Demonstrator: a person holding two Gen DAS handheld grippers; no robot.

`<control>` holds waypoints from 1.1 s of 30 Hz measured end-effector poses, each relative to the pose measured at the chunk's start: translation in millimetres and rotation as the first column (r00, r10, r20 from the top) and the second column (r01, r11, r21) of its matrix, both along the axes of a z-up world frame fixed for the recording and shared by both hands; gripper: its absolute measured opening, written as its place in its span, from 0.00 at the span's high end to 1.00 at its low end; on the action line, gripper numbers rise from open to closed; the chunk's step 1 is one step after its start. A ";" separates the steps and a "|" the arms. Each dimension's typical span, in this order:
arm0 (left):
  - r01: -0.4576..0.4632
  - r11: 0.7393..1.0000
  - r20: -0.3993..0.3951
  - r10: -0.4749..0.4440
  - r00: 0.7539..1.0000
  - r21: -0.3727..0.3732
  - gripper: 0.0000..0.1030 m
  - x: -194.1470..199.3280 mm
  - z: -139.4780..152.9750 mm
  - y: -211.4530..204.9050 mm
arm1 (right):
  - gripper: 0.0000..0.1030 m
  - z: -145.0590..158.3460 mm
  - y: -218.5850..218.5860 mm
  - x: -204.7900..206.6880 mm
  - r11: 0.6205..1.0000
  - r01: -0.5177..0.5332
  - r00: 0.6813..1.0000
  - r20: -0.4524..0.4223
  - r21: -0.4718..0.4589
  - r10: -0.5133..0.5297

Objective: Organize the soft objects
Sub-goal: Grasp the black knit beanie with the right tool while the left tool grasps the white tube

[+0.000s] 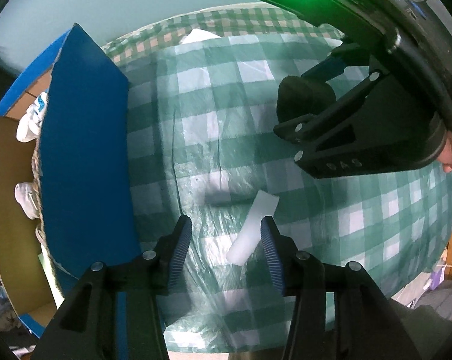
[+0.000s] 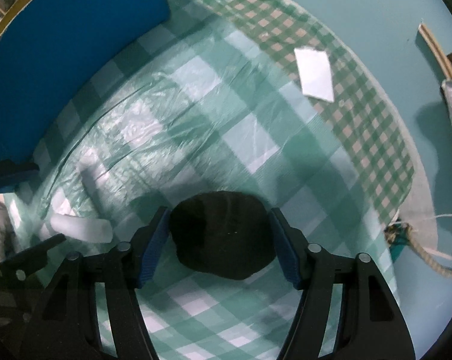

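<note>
Far left in the left wrist view stands a cardboard box (image 1: 85,150), its outer wall glossy blue, its inside plain brown, with crumpled white cloth (image 1: 31,120) lying in it. Just beside the box spreads the desk (image 1: 196,105) under a green-and-white checked cloth, covered by thin, wrinkled clear plastic that catches the light.

Moving right: the left claw (image 1: 226,252) points down over that cloth, its ribbed blue pads standing apart. Between them lies a pale, translucent soft block (image 1: 253,231), long and rounded at the ends, tilted on the desk. It sits close against the right-hand pad; whether it touches cannot be told, and the other pad is well clear of it.

Further right comes the dark soft lump (image 2: 223,237), a rounded, matt, nearly black mass resting on the checked cloth. The right claw (image 2: 220,240) straddles it, blue ribbed pads on either side at its edges; whether they press cannot be told from the blur. The same claw shows in the left wrist view at upper right, black-framed, with a green light glowing on its housing above.

Beyond, on a finer-checked cloth at the desk's far edge, lies a flat white sheet (image 2: 314,73), four-cornered and smooth.
</note>
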State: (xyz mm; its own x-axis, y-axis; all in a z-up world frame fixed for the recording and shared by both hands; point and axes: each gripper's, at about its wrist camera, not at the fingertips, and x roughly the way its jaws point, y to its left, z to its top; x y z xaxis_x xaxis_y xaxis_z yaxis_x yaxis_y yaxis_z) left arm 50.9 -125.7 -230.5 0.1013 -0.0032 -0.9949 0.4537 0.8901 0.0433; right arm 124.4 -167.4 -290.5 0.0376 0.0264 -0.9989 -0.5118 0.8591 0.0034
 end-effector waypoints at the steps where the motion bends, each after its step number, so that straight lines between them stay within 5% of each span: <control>1: 0.006 1.000 -0.003 -0.006 1.000 -0.001 0.49 -0.7 -1.2 -0.1 | 0.40 -1.3 -0.6 -0.8 1.000 0.006 1.000 -0.007 0.001 -0.006; 12: 0.032 0.999 -0.030 -0.033 0.999 -0.029 0.42 -6.8 -11.3 -3.5 | 0.62 2.8 -17.4 -22.4 0.991 0.131 0.991 -0.031 0.022 -0.131; 23: 0.073 0.997 -0.044 -0.072 0.996 0.001 0.42 -15.7 -28.6 -17.3 | 0.63 10.4 -60.6 -67.5 0.927 0.364 0.931 -0.065 0.090 -0.359; 28: 0.081 0.997 -0.049 -0.080 0.996 0.018 0.68 -15.0 -36.5 -21.3 | 0.63 17.1 -74.6 -91.4 0.896 0.429 0.903 -0.071 0.118 -0.423; 33: 0.086 0.996 -0.043 -0.085 0.995 0.028 0.79 -16.4 -39.3 -20.7 | 0.63 24.6 -80.7 -104.1 0.875 0.466 0.885 -0.064 0.134 -0.462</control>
State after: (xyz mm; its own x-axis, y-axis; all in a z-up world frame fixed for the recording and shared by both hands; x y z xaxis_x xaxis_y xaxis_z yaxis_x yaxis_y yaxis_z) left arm 34.5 -146.4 -269.7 0.0605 0.0194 -0.9980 0.5304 0.8464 0.0486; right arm 20.3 -248.1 -265.9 0.0513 0.1538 -0.9868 -0.0523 0.9871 0.1511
